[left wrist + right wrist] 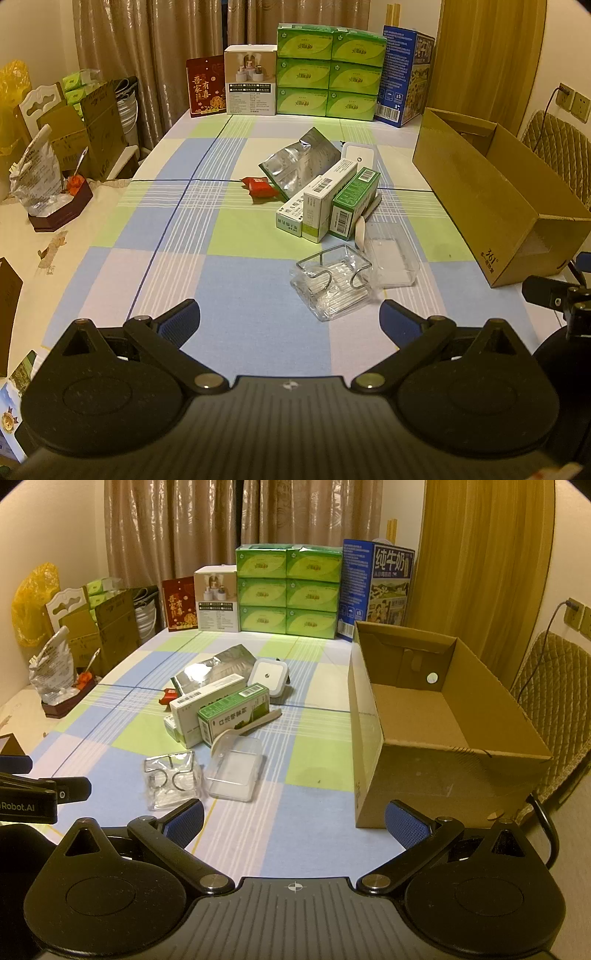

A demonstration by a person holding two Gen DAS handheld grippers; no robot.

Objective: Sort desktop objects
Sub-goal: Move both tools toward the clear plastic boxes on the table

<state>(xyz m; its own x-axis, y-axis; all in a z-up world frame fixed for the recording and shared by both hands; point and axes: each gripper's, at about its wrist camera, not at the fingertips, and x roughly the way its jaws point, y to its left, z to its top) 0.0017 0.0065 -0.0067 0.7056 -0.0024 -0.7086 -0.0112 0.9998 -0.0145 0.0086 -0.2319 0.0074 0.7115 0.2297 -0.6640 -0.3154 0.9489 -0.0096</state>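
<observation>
**Both tongs hovering empty over cluttered table**

The left gripper (290, 317) and right gripper (293, 818) are hanging spread wide, gripping and touching nothing. Medicine boxes (218, 712), a clear plastic case (234, 773) and a foil pouch (299, 162) are lying mid-tablecloth, beside the open cardboard box (417, 716).

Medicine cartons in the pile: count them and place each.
3, side by side mid-table: a green carton nearest the cardboard box, a white carton next, and a smaller one farthest, half hidden. More may lie underneath.
</observation>
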